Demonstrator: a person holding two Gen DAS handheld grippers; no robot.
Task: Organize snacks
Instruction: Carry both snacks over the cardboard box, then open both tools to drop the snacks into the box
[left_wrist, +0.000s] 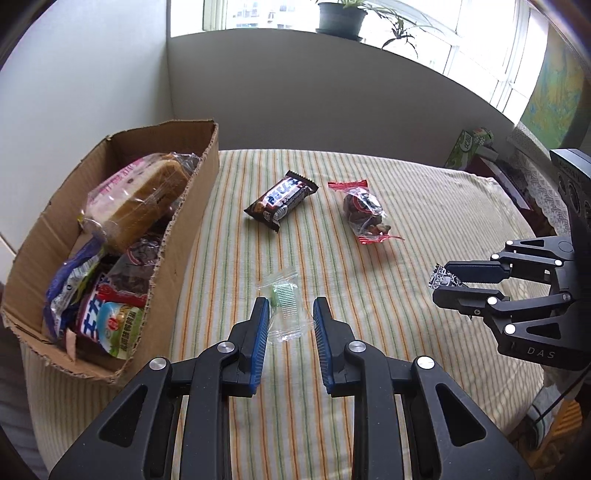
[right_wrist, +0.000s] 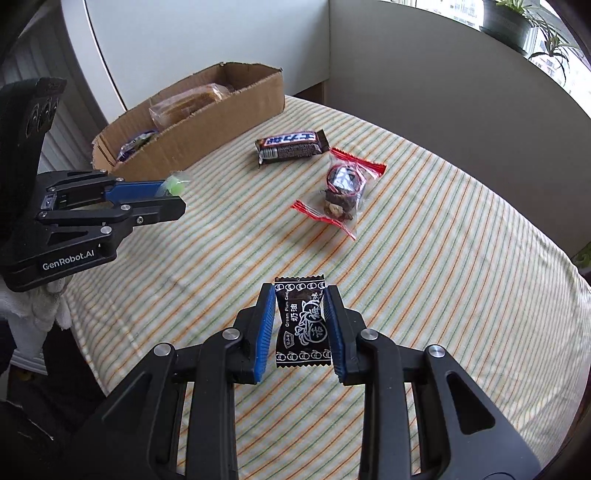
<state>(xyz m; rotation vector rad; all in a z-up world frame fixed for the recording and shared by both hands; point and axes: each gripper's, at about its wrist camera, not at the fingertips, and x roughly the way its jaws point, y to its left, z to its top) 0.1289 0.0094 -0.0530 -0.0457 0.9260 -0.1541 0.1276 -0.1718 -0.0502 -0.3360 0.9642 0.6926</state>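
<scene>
Far left, open brown cardboard box (left_wrist: 184, 206), already heaped with wrapped snacks, torn near rim low enough to drop things over. Beside it, left gripper (left_wrist: 290, 314) clamped on a small clear-wrapped green candy (left_wrist: 282, 295), pinched by the wrapper (probably bound for the box). Mid-cloth, lying loose: dark chocolate bar (left_wrist: 282, 199), then red-ended clear packet (left_wrist: 364, 212). Right, near edge, right gripper (right_wrist: 301, 321) clamped on a black cream plum candy sachet (right_wrist: 302, 325), gripped across its waist. Bare striped tablecloth (right_wrist: 443, 258) between grippers and box; wall close behind.
</scene>
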